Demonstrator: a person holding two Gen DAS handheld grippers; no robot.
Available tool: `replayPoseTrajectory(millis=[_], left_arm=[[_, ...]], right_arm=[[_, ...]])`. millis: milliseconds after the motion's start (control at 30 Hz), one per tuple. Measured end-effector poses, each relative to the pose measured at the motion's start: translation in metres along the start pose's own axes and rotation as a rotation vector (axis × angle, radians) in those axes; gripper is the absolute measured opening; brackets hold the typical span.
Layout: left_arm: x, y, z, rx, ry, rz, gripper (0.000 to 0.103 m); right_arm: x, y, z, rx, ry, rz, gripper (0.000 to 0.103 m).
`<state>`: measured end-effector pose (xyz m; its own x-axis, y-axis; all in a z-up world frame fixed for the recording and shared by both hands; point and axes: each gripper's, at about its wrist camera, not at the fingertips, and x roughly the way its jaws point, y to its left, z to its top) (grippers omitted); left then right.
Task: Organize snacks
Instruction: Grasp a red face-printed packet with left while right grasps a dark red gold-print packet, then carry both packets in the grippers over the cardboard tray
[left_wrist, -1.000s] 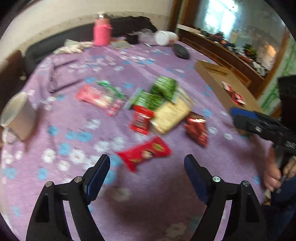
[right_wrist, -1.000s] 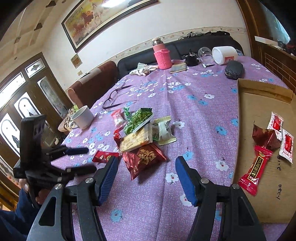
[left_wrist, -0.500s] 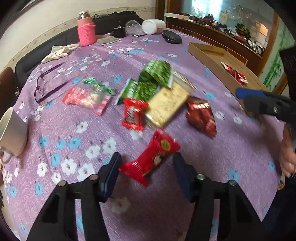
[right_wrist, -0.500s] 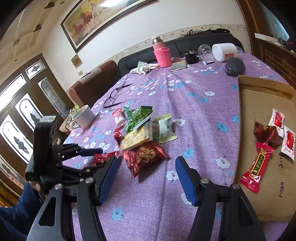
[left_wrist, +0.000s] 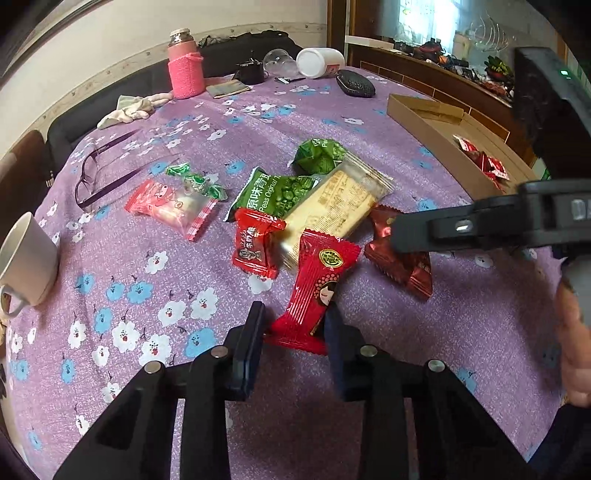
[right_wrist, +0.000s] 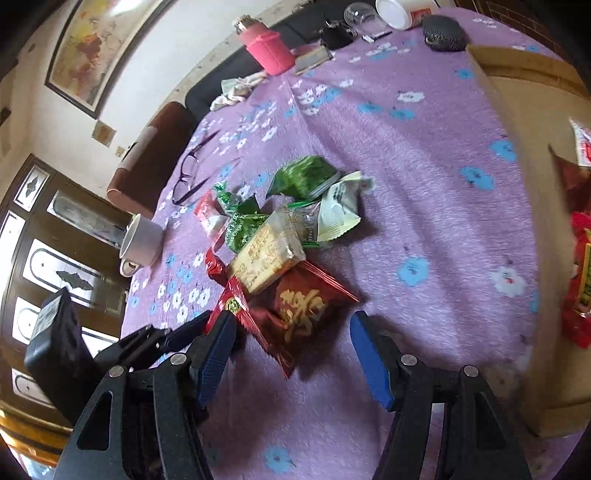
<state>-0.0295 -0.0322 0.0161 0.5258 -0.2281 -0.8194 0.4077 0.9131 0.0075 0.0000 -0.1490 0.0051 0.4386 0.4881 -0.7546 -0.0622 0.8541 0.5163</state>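
My left gripper (left_wrist: 293, 338) is shut on the lower end of a long red snack packet (left_wrist: 317, 284) with a cartoon face, lifted above the purple cloth. A pile of snacks lies beyond it: a small red packet (left_wrist: 255, 245), green pea packs (left_wrist: 279, 192), a beige biscuit pack (left_wrist: 332, 208) and a dark red packet (left_wrist: 402, 258). My right gripper (right_wrist: 291, 354) is open just in front of the dark red packet (right_wrist: 299, 310). The cardboard tray (left_wrist: 436, 125) at the right holds several red packets.
A white mug (left_wrist: 26, 258) stands at the left edge. Purple glasses (left_wrist: 99, 173) lie beyond it. A pink flask (left_wrist: 184, 70), a white jar (left_wrist: 319, 62) and a dark pouch (left_wrist: 354, 83) stand at the far end of the table. A pink-and-clear packet (left_wrist: 170, 206) lies left of the pile.
My left gripper has closed on the long red packet and raised it. My right gripper has moved forward and down to the dark red packet, still open.
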Motion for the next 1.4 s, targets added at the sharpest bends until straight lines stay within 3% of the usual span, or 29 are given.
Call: replayPoseTrajectory(millis=[100, 133, 233, 367, 500, 567, 633, 667, 967, 1400], left_arm=[[-0.001, 0.004, 0.001, -0.016, -0.002, -0.02, 0.031], [-0.001, 0.006, 0.001, -0.024, -0.002, -0.023, 0.032], [-0.001, 0.01, 0.001, -0.044, -0.002, -0.031, 0.037], [-0.003, 0.01, 0.003, -0.052, -0.005, -0.02, 0.048], [0.0, 0.003, 0.006, -0.025, 0.009, 0.011, 0.048], [0.005, 0.001, 0.007, -0.021, 0.017, 0.031, 0.045], [0.006, 0.0, 0.008, -0.026, 0.012, 0.031, 0.022], [0.006, -0.001, 0.009, -0.027, 0.01, 0.037, 0.018], [-0.004, -0.003, 0.006, -0.065, 0.003, 0.008, 0.018], [-0.016, -0.031, 0.015, -0.042, -0.041, -0.045, 0.018]], right_arm=[[0.006, 0.016, 0.0, -0.073, -0.023, -0.103, 0.063], [0.008, 0.02, -0.001, -0.105, -0.028, -0.155, 0.042], [0.007, 0.02, -0.002, -0.138, -0.038, -0.158, 0.037], [-0.001, 0.015, -0.003, -0.172, -0.08, -0.199, 0.036], [-0.007, 0.004, -0.005, -0.17, -0.098, -0.175, 0.036], [-0.008, 0.002, -0.007, -0.173, -0.112, -0.16, 0.036], [-0.008, 0.0, -0.01, -0.177, -0.13, -0.146, 0.036], [-0.009, 0.0, -0.011, -0.182, -0.14, -0.139, 0.036], [-0.019, -0.003, -0.017, -0.188, -0.178, -0.123, 0.036], [-0.04, -0.012, -0.02, -0.162, -0.226, -0.128, 0.036]])
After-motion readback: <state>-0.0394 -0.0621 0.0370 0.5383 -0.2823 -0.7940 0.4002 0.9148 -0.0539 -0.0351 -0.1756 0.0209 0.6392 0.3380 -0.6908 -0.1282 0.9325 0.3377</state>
